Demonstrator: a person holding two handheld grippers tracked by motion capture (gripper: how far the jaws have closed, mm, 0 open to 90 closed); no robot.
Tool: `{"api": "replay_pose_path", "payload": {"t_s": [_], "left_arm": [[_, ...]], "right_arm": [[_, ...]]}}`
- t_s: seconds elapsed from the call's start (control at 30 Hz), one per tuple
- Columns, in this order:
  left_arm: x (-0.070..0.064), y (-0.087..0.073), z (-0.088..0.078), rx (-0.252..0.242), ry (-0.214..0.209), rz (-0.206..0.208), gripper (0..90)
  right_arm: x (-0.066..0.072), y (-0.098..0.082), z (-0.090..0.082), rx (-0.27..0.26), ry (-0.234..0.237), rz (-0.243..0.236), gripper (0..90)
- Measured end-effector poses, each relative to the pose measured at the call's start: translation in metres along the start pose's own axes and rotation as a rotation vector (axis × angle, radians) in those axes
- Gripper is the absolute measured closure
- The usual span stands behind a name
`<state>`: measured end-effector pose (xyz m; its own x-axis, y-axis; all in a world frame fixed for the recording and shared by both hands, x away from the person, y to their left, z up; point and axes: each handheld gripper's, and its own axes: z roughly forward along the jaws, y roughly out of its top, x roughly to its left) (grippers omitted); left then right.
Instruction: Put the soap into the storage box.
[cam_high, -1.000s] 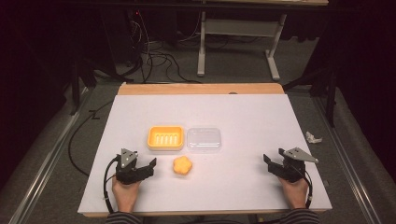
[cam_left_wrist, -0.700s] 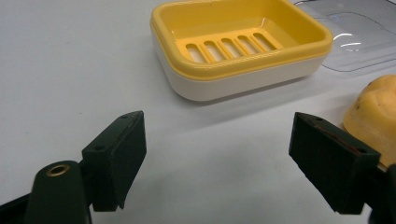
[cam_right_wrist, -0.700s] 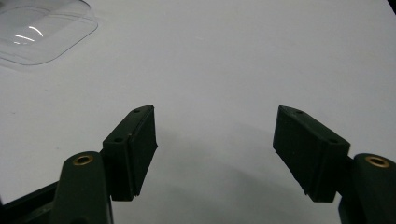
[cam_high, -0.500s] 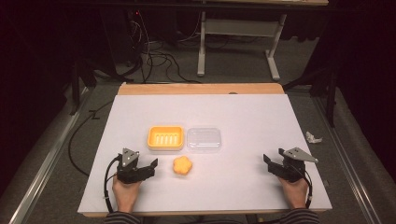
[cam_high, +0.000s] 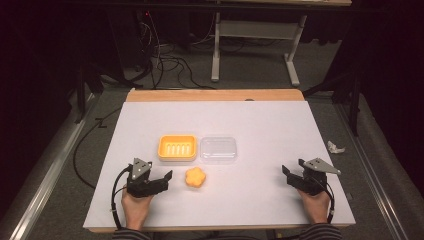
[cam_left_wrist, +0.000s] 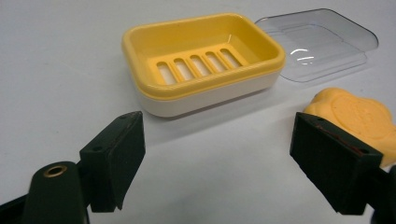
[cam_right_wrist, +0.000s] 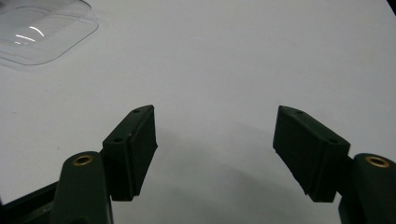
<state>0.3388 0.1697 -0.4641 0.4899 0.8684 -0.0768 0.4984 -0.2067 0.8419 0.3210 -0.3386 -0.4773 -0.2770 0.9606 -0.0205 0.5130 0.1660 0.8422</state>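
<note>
1. Little had shifted since the earlier high views: the left gripper (cam_high: 161, 181) had edged only slightly on the white tabletop (cam_high: 260, 120), turned toward the soap, while the right gripper (cam_high: 291, 175) sat where it had been near the table's right front corner.
2. Its jaws stood spread wide with nothing between them; in the left gripper view one black pad (cam_left_wrist: 334, 161) partly covered the soap's near edge, though contact could not be told.
3. Just beyond lay the orange flower-shaped bar of soap (cam_high: 196, 177), flat on the table and just beside the left gripper's tips.
4. Farther back stood the yellow slotted soap dish on its white base (cam_high: 177, 147), empty, with the clear plastic lid (cam_high: 218, 149) lying just beside it.
5. Spread as well, the right gripper's jaws held nothing, the lid's corner (cam_right_wrist: 44, 32) well ahead of them.
6. Judged from this, the soap was not yet grasped; the left gripper was lining up to take it for the dish.
</note>
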Motion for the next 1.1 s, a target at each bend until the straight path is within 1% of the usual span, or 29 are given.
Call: {"api": "replay_pose_path", "payload": {"t_s": [0.13, 0.23, 0.33, 0.37, 0.43, 0.5, 0.53, 0.57, 0.63, 0.67, 0.7, 0.77, 0.8, 0.83, 0.9, 0.93, 0.97, 1.03, 1.07, 1.1], "left_arm": [[-0.005, 0.001, 0.001, 0.019, -0.012, -0.003, 18.8], [-0.008, 0.002, 0.001, 0.027, -0.026, 0.006, 18.8], [-0.012, 0.004, 0.0, 0.03, -0.039, 0.005, 18.9], [-0.015, 0.006, -0.001, 0.024, -0.045, 0.006, 18.8], [-0.02, 0.006, -0.001, 0.024, -0.042, 0.015, 19.0], [-0.025, 0.008, 0.0, 0.025, -0.036, 0.043, 19.7], [-0.025, 0.008, 0.0, 0.025, -0.036, 0.043, 19.9], [-0.029, 0.009, 0.002, 0.034, -0.048, 0.056, 19.8], [-0.031, 0.011, 0.002, 0.026, -0.067, 0.048, 19.8], [-0.031, 0.011, 0.002, 0.026, -0.067, 0.048, 19.9], [-0.032, 0.012, 0.003, 0.024, -0.075, 0.04, 19.9], [-0.035, 0.016, 0.002, 0.032, -0.081, 0.042, 19.6], [-0.04, 0.018, 0.0, 0.034, -0.102, 0.049, 19.6], [-0.04, 0.018, 0.0, 0.034, -0.102, 0.049, 19.6], [-0.044, 0.02, 0.001, 0.045, -0.116, 0.063, 19.4], [-0.048, 0.02, 0.004, 0.059, -0.129, 0.074, 19.3], [-0.048, 0.02, 0.004, 0.059, -0.129, 0.074, 19.1], [-0.053, 0.019, 0.009, 0.07, -0.142, 0.095, 18.8], [-0.054, 0.019, 0.01, 0.08, -0.141, 0.102, 18.7], [-0.055, 0.019, 0.012, 0.085, -0.144, 0.098, 18.4]], "right_arm": [[0.0, 0.0, 0.0, -0.002, 0.002, -0.003, 30.5], [0.0, 0.0, 0.0, 0.004, 0.002, 0.002, 30.6], [0.0, 0.0, 0.0, 0.001, 0.003, -0.001, 30.3], [0.001, 0.0, 0.0, -0.003, 0.005, 0.0, 30.3], [0.001, 0.0, 0.0, -0.002, 0.006, 0.0, 30.3], [0.001, 0.0, 0.0, -0.003, 0.006, -0.001, 30.3], [0.001, 0.0, 0.0, -0.002, 0.005, 0.001, 30.4], [0.001, 0.0, 0.0, -0.003, 0.005, 0.001, 30.4], [0.0, 0.0, 0.0, 0.0, 0.004, -0.001, 30.4], [0.0, 0.0, 0.0, 0.0, 0.004, -0.001, 30.4], [0.0, 0.0, 0.0, 0.003, 0.004, 0.002, 30.4], [-0.001, 0.0, 0.001, 0.006, 0.005, 0.006, 30.1], [-0.002, 0.0, 0.001, 0.008, 0.006, 0.024, 29.5], [-0.002, 0.0, 0.001, 0.008, 0.006, 0.024, 29.5], [-0.003, 0.0, 0.0, 0.0, 0.006, 0.025, 29.1], [-0.003, 0.0, -0.001, -0.007, 0.005, 0.041, 28.9], [-0.003, 0.0, -0.001, -0.011, 0.006, 0.037, 28.8], [-0.003, -0.001, -0.001, -0.013, 0.006, 0.03, 28.7], [-0.002, -0.001, -0.002, -0.013, 0.007, 0.029, 28.7], [-0.002, -0.001, -0.002, -0.015, 0.006, 0.021, 28.7]]}}
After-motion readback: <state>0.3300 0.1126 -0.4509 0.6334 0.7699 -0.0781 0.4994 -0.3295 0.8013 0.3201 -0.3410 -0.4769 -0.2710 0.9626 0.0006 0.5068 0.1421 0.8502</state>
